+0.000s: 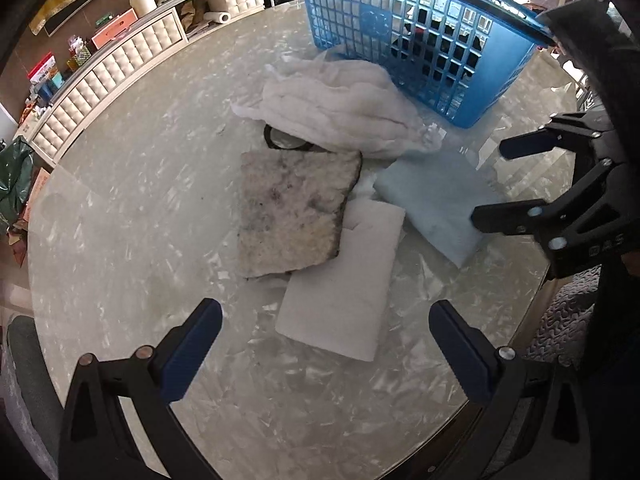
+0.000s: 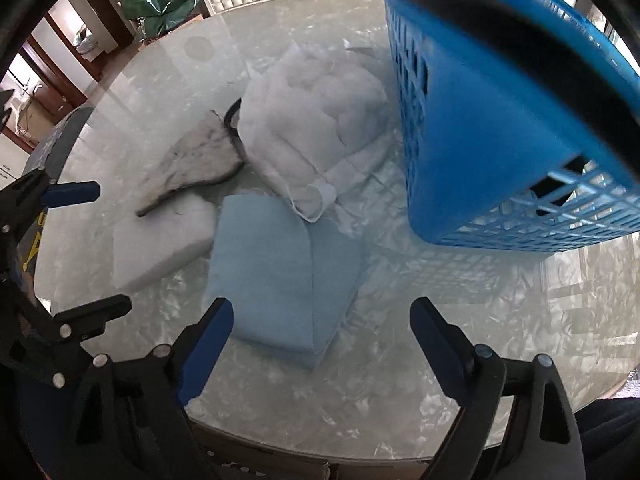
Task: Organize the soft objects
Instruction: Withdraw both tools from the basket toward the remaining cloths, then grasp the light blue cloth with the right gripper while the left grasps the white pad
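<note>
Soft items lie together on a round marbled table (image 1: 120,240): a dirty grey speckled pad (image 1: 292,208), partly on a white foam pad (image 1: 344,276), a light blue pad (image 1: 432,200) and a white quilted bundle (image 1: 340,108). My left gripper (image 1: 324,320) hangs open above the white foam pad's near end, its pads clear of it. My right gripper (image 2: 322,308) is open over the light blue pad (image 2: 276,272), whose near end lies between the fingers (image 2: 208,340) without touching them. Each gripper shows in the other's view: the right gripper (image 1: 490,182), the left gripper (image 2: 112,246).
A blue lattice basket (image 1: 420,32) stands behind the bundle, close to the right gripper's side (image 2: 500,140). A black ring (image 1: 280,142) pokes out from under the bundle. A white tufted cabinet (image 1: 120,64) curves along the back; a green bag (image 2: 160,4) sits beyond the table.
</note>
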`<action>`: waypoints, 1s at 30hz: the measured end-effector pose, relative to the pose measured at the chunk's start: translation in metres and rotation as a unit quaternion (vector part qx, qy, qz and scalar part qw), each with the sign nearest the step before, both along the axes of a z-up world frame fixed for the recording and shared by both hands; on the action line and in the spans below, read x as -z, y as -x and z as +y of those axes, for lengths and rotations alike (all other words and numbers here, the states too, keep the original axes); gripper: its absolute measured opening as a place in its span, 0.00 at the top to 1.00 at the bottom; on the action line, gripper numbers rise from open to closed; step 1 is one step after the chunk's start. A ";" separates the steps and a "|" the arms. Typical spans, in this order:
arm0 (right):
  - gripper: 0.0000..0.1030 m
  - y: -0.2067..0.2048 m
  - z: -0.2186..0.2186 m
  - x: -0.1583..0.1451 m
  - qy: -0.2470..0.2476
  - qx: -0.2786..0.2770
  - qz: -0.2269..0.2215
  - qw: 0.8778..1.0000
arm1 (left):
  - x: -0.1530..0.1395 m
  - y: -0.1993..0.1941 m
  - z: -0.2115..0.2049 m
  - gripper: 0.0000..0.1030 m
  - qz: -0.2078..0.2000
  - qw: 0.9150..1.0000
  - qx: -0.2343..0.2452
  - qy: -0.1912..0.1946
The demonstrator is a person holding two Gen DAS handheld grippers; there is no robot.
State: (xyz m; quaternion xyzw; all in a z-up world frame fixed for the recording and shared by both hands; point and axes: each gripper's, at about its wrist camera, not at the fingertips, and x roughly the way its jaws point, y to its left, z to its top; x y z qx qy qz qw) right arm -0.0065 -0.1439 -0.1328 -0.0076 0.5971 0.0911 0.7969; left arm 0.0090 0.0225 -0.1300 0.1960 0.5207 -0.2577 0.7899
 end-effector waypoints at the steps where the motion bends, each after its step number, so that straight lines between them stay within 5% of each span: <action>1: 0.16 0.001 0.001 0.000 0.004 0.000 -0.005 1.000 | 0.000 0.000 -0.001 0.00 0.000 1.000 0.001 0.002; 19: 0.38 -0.004 0.013 0.007 0.025 -0.028 -0.036 0.999 | 0.024 -0.015 -0.007 0.00 -0.001 1.000 -0.001 -0.007; 25: 0.46 -0.003 0.009 0.007 0.028 -0.034 -0.044 0.998 | 0.031 -0.006 -0.018 0.19 0.004 0.999 0.025 -0.019; 30: 0.73 -0.006 0.017 0.008 0.019 -0.037 -0.048 0.998 | 0.030 -0.004 -0.022 0.46 0.026 0.999 0.038 0.003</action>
